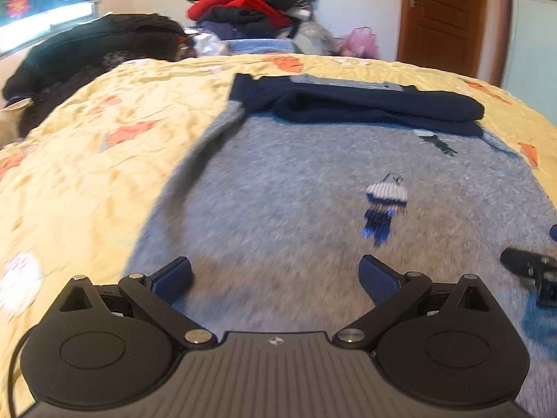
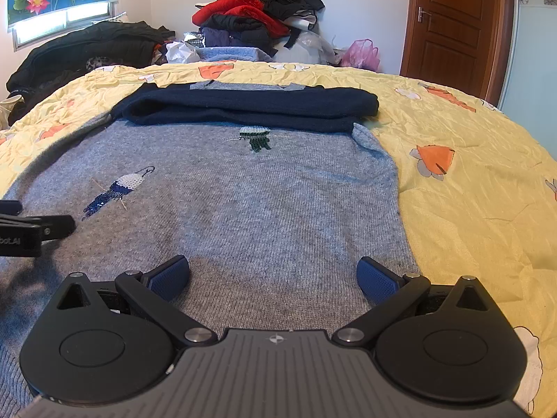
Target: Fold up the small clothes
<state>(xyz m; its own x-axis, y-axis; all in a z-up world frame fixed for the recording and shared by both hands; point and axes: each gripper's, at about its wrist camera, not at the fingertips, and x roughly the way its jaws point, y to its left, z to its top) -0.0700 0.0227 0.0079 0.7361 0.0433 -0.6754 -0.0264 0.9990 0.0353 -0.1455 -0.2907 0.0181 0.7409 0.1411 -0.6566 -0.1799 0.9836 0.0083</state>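
Observation:
A small grey knitted sweater point(image 1: 278, 191) lies flat on the yellow bedspread point(image 1: 87, 174), with its navy sleeves point(image 1: 376, 104) folded across the top. It has a beaded bird point(image 1: 384, 205) on it. My left gripper point(image 1: 276, 278) is open and empty over the sweater's lower left part. In the right wrist view the same sweater point(image 2: 261, 202) and navy sleeves point(image 2: 250, 104) show, and my right gripper point(image 2: 273, 278) is open and empty over the sweater's lower right part. Each gripper shows at the edge of the other's view: the right one point(image 1: 532, 271), the left one point(image 2: 31, 231).
The yellow bedspread point(image 2: 470, 174) has orange flower prints. A pile of red and dark clothes point(image 2: 257, 14) stands behind the bed, with black coats point(image 2: 87, 48) at the left, a pink bag point(image 2: 362, 52) and a brown door point(image 2: 456, 24) at the right.

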